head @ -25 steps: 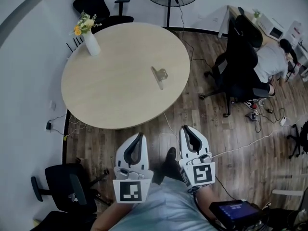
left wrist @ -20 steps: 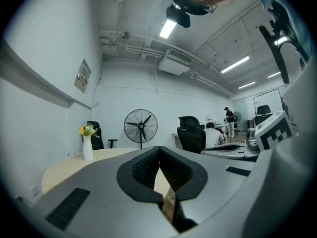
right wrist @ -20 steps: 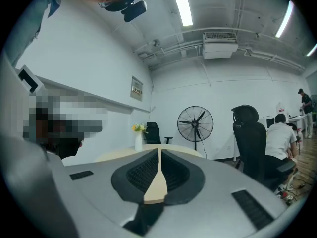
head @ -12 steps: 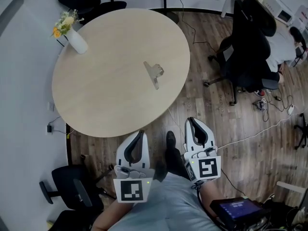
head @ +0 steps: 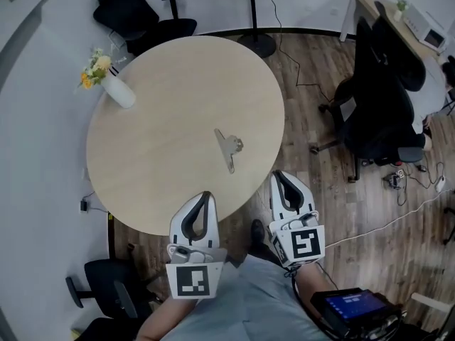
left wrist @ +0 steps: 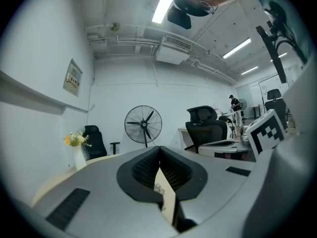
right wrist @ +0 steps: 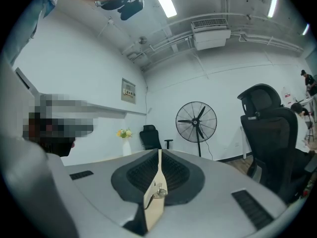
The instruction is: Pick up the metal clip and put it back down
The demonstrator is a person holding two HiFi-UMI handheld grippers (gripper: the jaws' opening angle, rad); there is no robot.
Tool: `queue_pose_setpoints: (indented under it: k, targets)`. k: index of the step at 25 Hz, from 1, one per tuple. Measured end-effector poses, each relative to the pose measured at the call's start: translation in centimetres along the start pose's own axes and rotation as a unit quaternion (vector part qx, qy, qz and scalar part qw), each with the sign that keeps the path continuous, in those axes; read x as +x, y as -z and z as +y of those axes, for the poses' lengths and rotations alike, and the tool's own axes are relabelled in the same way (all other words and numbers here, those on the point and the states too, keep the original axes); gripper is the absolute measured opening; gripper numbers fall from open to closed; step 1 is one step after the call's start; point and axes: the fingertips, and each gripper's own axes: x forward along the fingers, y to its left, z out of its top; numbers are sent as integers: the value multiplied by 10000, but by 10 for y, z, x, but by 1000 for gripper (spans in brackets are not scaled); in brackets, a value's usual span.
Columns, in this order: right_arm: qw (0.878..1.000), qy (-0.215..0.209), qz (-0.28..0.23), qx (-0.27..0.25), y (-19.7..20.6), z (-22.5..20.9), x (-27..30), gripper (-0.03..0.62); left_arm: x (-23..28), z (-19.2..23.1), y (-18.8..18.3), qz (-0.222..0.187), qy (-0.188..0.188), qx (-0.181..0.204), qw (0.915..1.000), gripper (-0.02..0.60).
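The metal clip (head: 229,148), silver with its handles spread, lies flat on the right half of the round beige table (head: 163,133). Both grippers are held low near the table's near edge, short of the clip. My left gripper (head: 207,195) is shut and empty, its tip over the table's rim. My right gripper (head: 278,173) is also shut and empty, just off the rim at the right. In the left gripper view the jaws (left wrist: 159,150) meet, and the clip (left wrist: 159,188) shows through the slit below. The right gripper view shows shut jaws (right wrist: 159,152) and the clip (right wrist: 158,191) beyond.
A white vase with flowers (head: 114,85) stands at the table's far left. A fan's base (head: 256,45) is behind the table. Black office chairs stand at the right (head: 380,112), far left (head: 138,16) and near left (head: 106,293). Cables run over the wooden floor.
The table has come nearer in the head view. Both grippers, over the floor before, are now at the table's near rim. The clip has not moved on the table.
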Motion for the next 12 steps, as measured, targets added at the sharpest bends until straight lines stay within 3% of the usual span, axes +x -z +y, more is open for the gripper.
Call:
queue_pose_setpoints:
  k: [6,12]
  targets:
    - [9996,-215,-173,81,-28,-8,36,51,20,13,-23,-137,-316,175,9993,19]
    - [9991,-408,-107,95,-25,1,69,51,32,38,-21,-54,-513,159,9985,20]
